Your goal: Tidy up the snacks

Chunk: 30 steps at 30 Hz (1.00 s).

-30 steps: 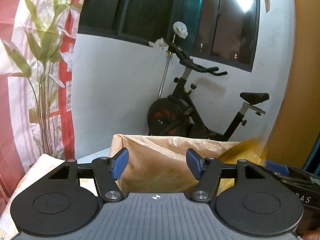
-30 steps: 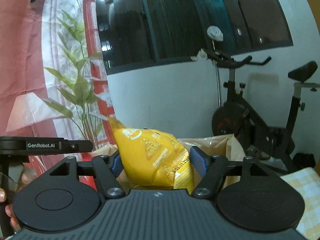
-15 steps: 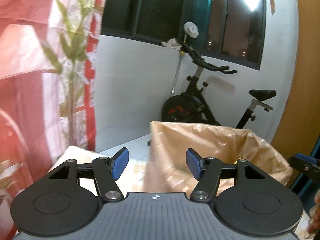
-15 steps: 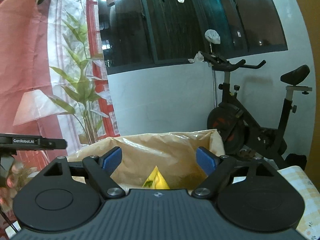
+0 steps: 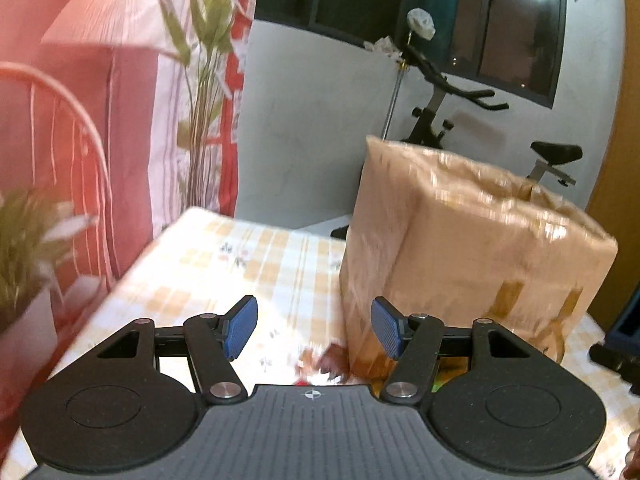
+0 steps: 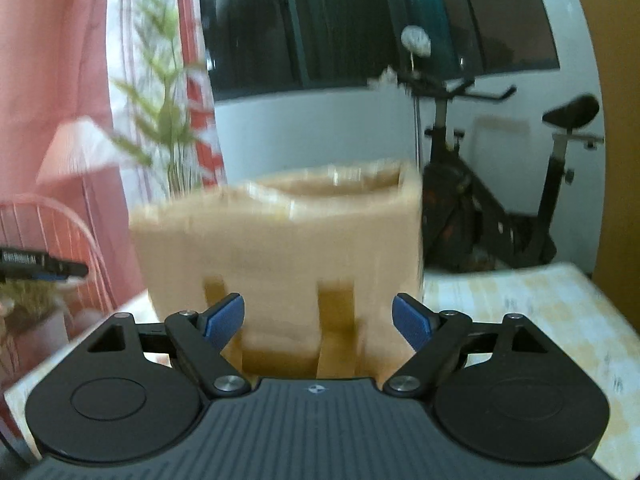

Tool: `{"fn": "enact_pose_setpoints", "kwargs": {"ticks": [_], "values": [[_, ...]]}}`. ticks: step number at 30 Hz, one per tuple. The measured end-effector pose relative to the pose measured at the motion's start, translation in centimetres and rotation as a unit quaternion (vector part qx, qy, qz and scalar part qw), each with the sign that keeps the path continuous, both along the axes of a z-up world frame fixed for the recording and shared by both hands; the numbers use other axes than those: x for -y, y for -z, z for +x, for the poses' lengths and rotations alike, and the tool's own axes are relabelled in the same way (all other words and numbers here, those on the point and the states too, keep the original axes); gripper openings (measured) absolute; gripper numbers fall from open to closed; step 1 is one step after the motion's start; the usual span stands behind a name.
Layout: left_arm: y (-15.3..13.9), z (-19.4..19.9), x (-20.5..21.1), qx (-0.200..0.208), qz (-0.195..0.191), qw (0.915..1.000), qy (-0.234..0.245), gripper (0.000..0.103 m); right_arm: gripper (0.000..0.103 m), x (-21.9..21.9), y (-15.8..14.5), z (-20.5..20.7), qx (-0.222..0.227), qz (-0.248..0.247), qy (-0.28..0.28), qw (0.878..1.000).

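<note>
On the checked tablecloth (image 5: 256, 256) stands a plastic-lined cardboard box (image 6: 280, 256), contents hidden; both grippers' fingers (image 6: 224, 320) spread, empty.

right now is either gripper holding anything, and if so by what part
Nothing is held. The left gripper and the right gripper both stand open with nothing between their pads; the cardboard box sits on the table beyond them, untouched.

Box (image 6: 280, 248) smeared by motion blur in right view; its inside hidden. Reddish packet (image 5: 320, 364) by the box foot in left view blurred, partly behind gripper body; unidentifiable.
</note>
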State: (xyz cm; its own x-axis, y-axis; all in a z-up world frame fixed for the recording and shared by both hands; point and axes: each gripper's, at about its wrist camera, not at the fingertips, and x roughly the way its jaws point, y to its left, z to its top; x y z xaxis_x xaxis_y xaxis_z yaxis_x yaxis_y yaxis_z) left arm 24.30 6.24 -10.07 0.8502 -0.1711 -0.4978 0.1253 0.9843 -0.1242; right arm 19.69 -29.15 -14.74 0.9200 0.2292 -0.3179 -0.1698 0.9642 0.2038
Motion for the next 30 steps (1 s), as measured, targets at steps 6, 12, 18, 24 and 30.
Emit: {"fn": "enact_pose_setpoints", "kwargs": {"ticks": [6, 12, 18, 24, 30], "values": [[2.1, -0.6, 0.5, -0.018, 0.004, 0.9998, 0.011, 0.065, 0.084, -1.0, 3.8, 0.7, -0.083, -0.025, 0.023, 0.996], [3.4, -1.1, 0.6, -0.028, 0.0, 0.9996, 0.007, 0.065, 0.084, -1.6, 5.7, 1.0, -0.131, -0.036, 0.013, 0.991], [4.4, -1.2, 0.9, -0.041, -0.001, 0.9992, 0.005, 0.065, 0.085, -2.7, 7.0, 0.7, -0.147, -0.041, -0.003, 0.988], [5.0, -1.2, 1.1, -0.052, -0.002, 0.9986, 0.004, 0.065, 0.088, -2.0, 7.5, 0.9, -0.151, -0.018, -0.001, 0.988], [5.6, -1.3, 1.7, -0.06, 0.001, 0.9981, 0.009, 0.065, 0.093, -2.5, 7.9, 1.2, -0.156, -0.024, 0.0, 0.987]]}}
